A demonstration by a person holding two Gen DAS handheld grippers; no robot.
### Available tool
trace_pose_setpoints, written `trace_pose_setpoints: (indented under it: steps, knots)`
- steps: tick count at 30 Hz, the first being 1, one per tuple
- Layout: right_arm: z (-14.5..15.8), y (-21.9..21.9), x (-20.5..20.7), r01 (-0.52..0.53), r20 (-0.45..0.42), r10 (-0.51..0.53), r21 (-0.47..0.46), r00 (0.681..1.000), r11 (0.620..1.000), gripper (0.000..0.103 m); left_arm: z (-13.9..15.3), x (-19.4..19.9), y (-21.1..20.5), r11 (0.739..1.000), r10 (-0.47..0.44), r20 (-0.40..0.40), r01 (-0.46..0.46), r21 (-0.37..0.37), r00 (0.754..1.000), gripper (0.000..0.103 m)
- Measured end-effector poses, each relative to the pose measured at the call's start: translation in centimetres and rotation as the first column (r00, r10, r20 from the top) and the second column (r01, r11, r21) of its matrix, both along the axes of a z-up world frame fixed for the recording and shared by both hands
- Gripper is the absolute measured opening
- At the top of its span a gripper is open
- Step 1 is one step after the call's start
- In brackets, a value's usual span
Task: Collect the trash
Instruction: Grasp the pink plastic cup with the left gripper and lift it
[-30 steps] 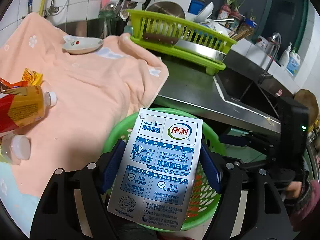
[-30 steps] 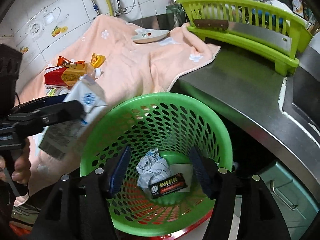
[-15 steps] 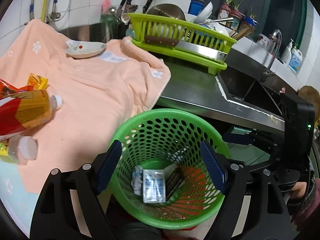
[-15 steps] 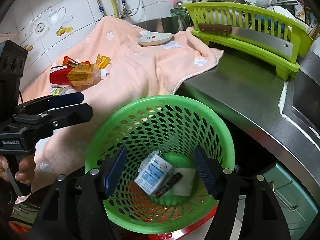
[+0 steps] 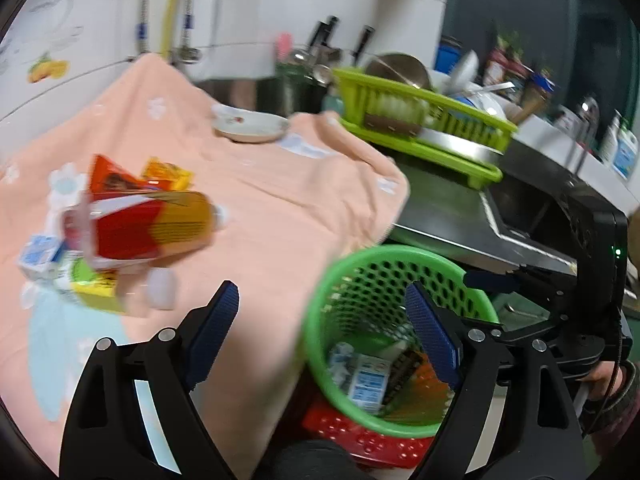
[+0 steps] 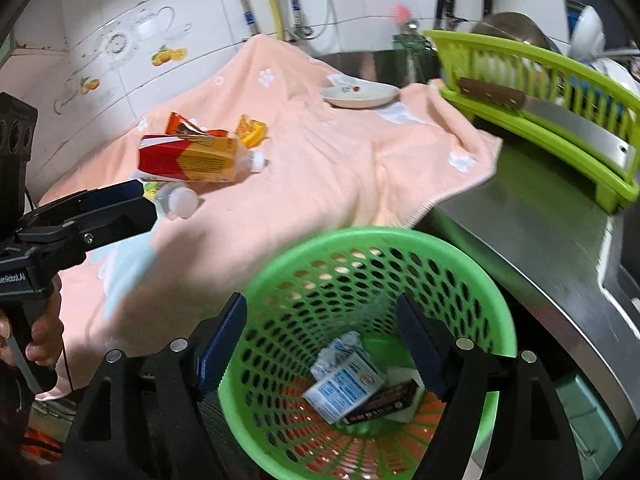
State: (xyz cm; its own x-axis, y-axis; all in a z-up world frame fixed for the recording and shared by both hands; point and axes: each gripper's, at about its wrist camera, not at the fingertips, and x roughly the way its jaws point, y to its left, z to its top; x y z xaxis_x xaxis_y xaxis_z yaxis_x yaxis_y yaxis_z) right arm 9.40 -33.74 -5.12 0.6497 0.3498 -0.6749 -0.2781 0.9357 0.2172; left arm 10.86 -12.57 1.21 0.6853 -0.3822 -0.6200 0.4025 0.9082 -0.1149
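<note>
Milk carton (image 6: 343, 385) now lying in green basket (image 6: 452, 254), dropped from left gripper (image 5: 320, 328); jaws released, empty, swinging back toward bottle (image 5: 148, 224) and wrappers (image 5: 164, 172) on counter towel (image 5: 288, 200). Right gripper (image 6: 320, 344) jaws spread, empty, over basket.

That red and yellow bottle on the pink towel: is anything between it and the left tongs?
Nothing visible blocks it. The left tongs are open, and the red and yellow bottle lies just beyond them, with a white-capped bottle beside the tips.

bright, even indoor light, heavy fisheye bending with dark corners, and motion blur strongest in the left wrist view.
</note>
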Motion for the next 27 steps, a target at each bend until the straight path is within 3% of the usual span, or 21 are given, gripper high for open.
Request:
trace_pose_setpoints:
  steps: [7,12,20,27]
  knots:
    - [1.3,3.2,1.6,-0.077,0.031,0.077,-0.003,0.997,0.997,0.079,1.1,1.3,5.5,0.989,0.148,0.016,-0.147,-0.027,0.989,0.087]
    - [2.0,5.0,2.3,-0.115,0.045,0.116,-0.017,0.992,0.993,0.079,1.7,3.0,8.4,0.979,0.201,0.028,-0.2,-0.033,0.979,0.09]
    - [2.1,6.2,3.2,-0.137,0.039,0.138,-0.027,0.99,0.99,0.08,1.5,6.9,12.4,0.973,0.213,-0.003,-0.213,-0.088,0.977,0.095]
    - [1.6,7.3,3.9,-0.156,0.026,0.157,-0.04,0.987,0.987,0.081,0.1,9.6,13.6,0.983,0.156,-0.032,-0.159,-0.096,0.987,0.095]
